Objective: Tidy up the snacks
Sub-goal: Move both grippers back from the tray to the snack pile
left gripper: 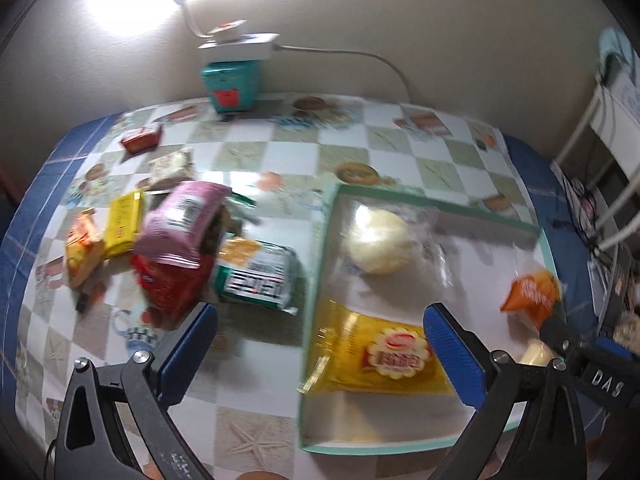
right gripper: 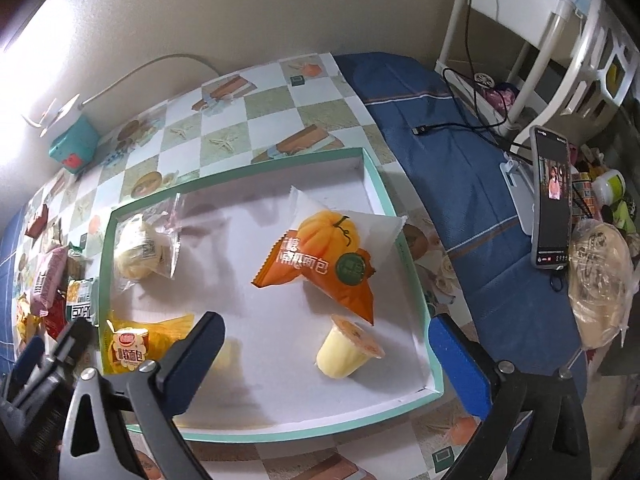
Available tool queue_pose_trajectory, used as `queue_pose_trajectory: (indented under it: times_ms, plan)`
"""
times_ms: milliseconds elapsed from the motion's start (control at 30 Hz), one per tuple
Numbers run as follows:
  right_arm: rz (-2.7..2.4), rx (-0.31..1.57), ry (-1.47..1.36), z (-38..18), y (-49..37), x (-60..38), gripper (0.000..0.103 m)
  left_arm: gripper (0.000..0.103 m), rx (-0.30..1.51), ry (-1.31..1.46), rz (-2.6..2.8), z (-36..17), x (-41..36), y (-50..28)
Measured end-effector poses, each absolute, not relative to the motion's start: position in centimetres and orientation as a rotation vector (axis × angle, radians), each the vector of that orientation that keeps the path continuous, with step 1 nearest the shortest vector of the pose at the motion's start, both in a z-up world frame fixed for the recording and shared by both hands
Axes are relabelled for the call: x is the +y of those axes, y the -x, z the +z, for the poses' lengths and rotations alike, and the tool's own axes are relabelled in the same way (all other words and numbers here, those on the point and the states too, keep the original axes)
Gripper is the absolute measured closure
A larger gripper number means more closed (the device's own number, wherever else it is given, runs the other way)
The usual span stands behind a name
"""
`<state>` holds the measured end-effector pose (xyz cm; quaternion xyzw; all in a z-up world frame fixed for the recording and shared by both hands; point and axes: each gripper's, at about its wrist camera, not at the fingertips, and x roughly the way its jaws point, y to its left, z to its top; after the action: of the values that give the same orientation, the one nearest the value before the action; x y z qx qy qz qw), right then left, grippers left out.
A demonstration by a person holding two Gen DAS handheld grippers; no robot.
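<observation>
A shallow white tray with a teal rim [left gripper: 400, 196] [right gripper: 400, 216] lies on the checked tablecloth. In it are a clear-wrapped pale bun [left gripper: 378, 240] [right gripper: 138, 252], a yellow bread packet [left gripper: 380, 356] [right gripper: 136, 344], an orange pumpkin-bread packet [right gripper: 324, 256] [left gripper: 532, 292] and a jelly cup [right gripper: 348, 348]. Left of the tray lies a pile of snacks: a pink packet [left gripper: 180, 224], a red packet [left gripper: 168, 284], a green-white packet [left gripper: 256, 276] and yellow packets [left gripper: 120, 224]. My left gripper [left gripper: 320, 352] is open and empty over the tray's left edge. My right gripper [right gripper: 324, 360] is open and empty above the tray's front.
A small red box [left gripper: 142, 138] and a teal box with a lamp [left gripper: 230, 84] sit at the back of the table. To the right are a phone on a stand [right gripper: 550, 196], cables, a bagged bread [right gripper: 600, 284] and a white rack [right gripper: 520, 40].
</observation>
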<state>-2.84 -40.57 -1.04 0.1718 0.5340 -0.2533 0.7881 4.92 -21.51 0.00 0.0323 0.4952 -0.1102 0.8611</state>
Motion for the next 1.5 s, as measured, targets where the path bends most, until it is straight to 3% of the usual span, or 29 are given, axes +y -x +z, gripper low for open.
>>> queue_pose_trajectory:
  times_ms: [500,1000,1500]
  plan:
    - [-0.411,1.004,-0.423,1.5,-1.6,-35.0,0.0,0.001,0.99,0.178,0.101,3.8,-8.0,-10.5]
    - [-0.236,0.958,-0.513,0.7,-7.7,-27.9,0.0,0.001,1.016,0.365,0.277,1.0,7.5,-14.6]
    - [-0.108,1.043,-0.454,-0.8,-14.2,-20.3,0.0,0.001,1.11,0.428,0.192,-3.2,8.9,-18.2]
